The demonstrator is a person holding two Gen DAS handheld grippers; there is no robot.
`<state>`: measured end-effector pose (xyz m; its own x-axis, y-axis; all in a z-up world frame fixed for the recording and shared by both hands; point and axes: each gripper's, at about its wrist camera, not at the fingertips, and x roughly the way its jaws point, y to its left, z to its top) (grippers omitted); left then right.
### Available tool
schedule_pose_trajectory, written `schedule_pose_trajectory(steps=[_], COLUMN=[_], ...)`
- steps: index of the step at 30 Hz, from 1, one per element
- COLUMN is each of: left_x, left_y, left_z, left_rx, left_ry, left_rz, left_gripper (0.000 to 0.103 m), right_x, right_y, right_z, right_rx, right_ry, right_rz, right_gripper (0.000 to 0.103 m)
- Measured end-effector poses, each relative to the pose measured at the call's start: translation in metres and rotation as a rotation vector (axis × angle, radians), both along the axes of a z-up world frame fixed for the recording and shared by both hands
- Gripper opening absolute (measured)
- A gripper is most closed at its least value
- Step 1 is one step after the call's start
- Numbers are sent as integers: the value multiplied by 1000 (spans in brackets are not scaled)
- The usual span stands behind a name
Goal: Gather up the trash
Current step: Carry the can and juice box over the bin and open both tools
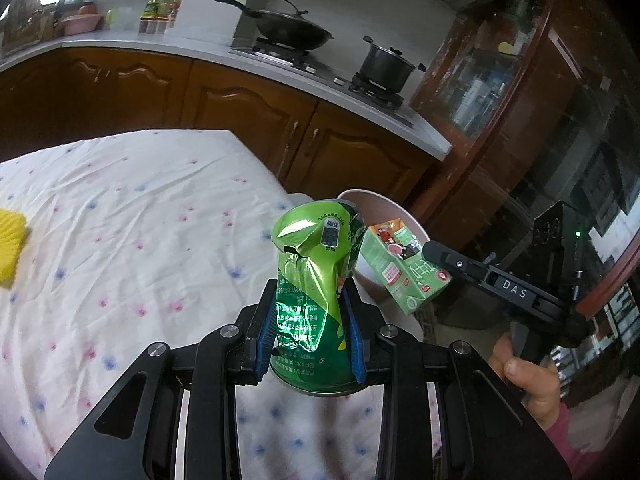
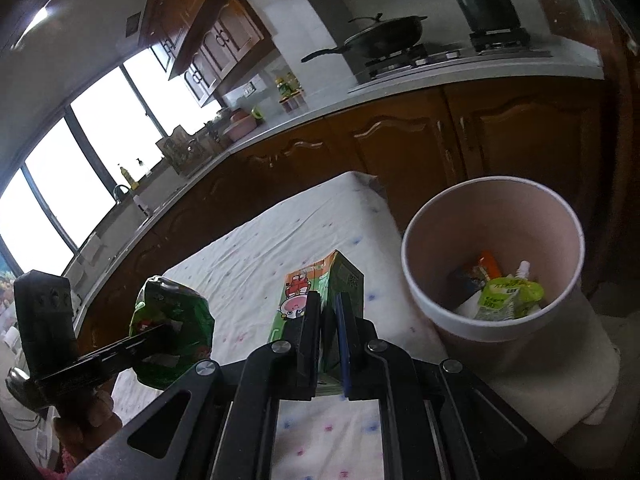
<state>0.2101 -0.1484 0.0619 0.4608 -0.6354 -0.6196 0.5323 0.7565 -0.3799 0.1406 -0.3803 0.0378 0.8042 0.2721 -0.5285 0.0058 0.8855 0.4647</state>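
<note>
Left wrist view shows the left gripper [image 1: 310, 320] with its jaws clenched on a crushed green can [image 1: 316, 284], lifted clear above the cloth-covered counter [image 1: 132, 224]. To the right in that view the right gripper [image 1: 434, 254] holds a green drink carton [image 1: 404, 268], and behind both a slice of the pink bin [image 1: 384, 204] shows past the counter's right edge.

Right wrist view shows those jaws grasping the carton [image 2: 320, 300] by its lower part, the carton upright and raised off the cloth. The bin [image 2: 416, 280] stands just beside the counter on the right, open at the top, with a green pouch [image 2: 508, 298] and an orange wrapper [image 2: 486, 266] already lying at the bottom. The can [image 2: 172, 332] hangs to the left in this view.

I judge the step in hand to be the carry: both pieces are picked up and neither is yet over the bin mouth. The carton is nearer to it. The next move calls for bringing each piece right, over the rim, and opening the jaws only when it hangs inside the opening, one hand at a time so the grippers do not collide. A yellow object [image 1: 10, 248] at the far left of the counter may remain to be collected; what it is I cannot tell.
</note>
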Motion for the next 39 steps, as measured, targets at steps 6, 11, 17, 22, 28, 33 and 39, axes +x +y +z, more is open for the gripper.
schedule_pose_trajectory(steps=[6, 11, 17, 22, 28, 33, 39], left_x=[11, 24, 47, 68, 79, 83, 85], left_y=[-28, -63, -119, -169, -206, -218, -228], left_z=[2, 6, 7, -12, -36, -42, -45], left_rx=[1, 10, 47, 108, 178, 204, 223], left_ry=[6, 5, -6, 22, 60, 61, 61], left_rz=[-42, -87, -137, -171, -197, -203, -203], left_gripper=[28, 28, 28, 28, 28, 28, 28], right_x=[-2, 0, 14, 27, 36, 38, 38], right_y=[-27, -59, -100, -125, -145, -152, -156], right_z=[5, 4, -5, -17, -31, -35, -38], right_rx=[7, 14, 21, 16, 18, 10, 8], right_ry=[-11, -7, 22, 60, 94, 104, 109], right_rz=[-50, -105, -168, -199, -216, -220, -216], right_gripper=[8, 8, 8, 8, 8, 8, 8])
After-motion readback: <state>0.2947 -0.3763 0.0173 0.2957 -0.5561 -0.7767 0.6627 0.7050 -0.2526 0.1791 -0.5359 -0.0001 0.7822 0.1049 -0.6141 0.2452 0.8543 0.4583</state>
